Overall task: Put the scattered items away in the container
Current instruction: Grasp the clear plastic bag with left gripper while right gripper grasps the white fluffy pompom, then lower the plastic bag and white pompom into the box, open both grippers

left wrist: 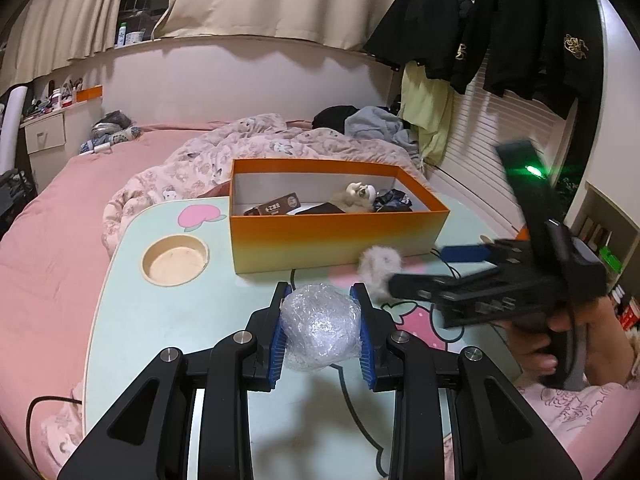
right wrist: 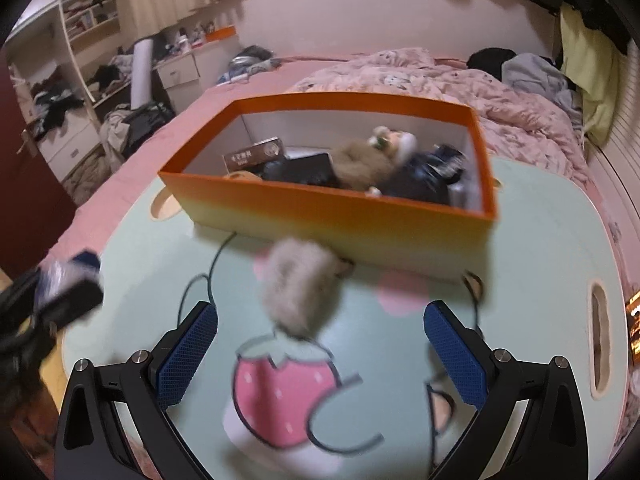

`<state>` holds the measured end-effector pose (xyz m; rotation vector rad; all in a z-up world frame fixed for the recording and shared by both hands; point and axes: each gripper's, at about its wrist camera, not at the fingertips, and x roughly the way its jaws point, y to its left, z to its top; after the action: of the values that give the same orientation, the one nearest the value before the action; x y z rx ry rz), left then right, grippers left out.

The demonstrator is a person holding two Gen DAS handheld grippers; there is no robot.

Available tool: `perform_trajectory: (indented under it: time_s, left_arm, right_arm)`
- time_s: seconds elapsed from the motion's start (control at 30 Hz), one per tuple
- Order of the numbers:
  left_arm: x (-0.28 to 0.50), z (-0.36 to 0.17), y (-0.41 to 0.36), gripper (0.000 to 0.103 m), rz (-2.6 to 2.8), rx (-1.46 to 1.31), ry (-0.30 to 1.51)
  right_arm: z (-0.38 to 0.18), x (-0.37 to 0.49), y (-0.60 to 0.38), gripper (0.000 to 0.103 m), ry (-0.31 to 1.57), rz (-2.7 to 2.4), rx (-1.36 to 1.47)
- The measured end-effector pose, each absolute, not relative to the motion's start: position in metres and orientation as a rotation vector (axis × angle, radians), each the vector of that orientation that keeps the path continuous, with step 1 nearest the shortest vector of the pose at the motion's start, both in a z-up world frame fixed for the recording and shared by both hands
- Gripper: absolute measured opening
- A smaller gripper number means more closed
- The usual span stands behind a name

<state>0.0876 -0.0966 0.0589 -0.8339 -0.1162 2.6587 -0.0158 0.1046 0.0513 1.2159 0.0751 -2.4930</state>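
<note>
My left gripper [left wrist: 322, 296] is shut on a crumpled ball of clear bubble wrap [left wrist: 320, 328] and holds it just above the mint-green table, in front of the orange box [left wrist: 336, 236]. The box holds a brown packet [left wrist: 280, 204], a plush toy [left wrist: 356, 196] and dark items. A grey fluffy pom-pom [right wrist: 298, 284] lies on the table against the box's front wall; it also shows in the left wrist view [left wrist: 378, 266]. My right gripper [right wrist: 320, 320] is open and empty, just short of the pom-pom; it shows blurred in the left wrist view [left wrist: 432, 270].
The green table [left wrist: 168, 320] has a round cup recess [left wrist: 175, 259] at its left and a slot handle [right wrist: 598, 344] at its right. A thin black cable [right wrist: 200, 280] lies on it. A pink bed with a rumpled quilt [left wrist: 240, 148] lies behind.
</note>
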Motion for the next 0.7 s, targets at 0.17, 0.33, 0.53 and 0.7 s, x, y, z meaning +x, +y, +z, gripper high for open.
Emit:
perform_trajectory:
  time_s: [0.17, 0.33, 0.53, 0.7]
  left_arm:
    - [0.089, 0.061, -0.095, 0.031, 2.655, -0.823, -0.11]
    - [0.088, 0.06, -0.095, 0.031, 2.65, -0.827, -0.121]
    - [0.083, 0.06, -0.089, 0.031, 2.634, -0.833, -0.116]
    - [0.068, 0.071, -0.079, 0.031, 2.635, -0.811, -0.085]
  right_arm:
    - [0.039, -0.037, 0.083, 0.095, 0.142, -2.527, 1.278]
    - [0.032, -0.033, 0.092, 0.022, 0.085, -2.481, 1.314]
    - [0.048, -0.006, 0.114, 0.022, 0.072, -2.524, 1.199]
    - [0.067, 0.001, 0.129, 0.022, 0.074, -2.576, 1.104]
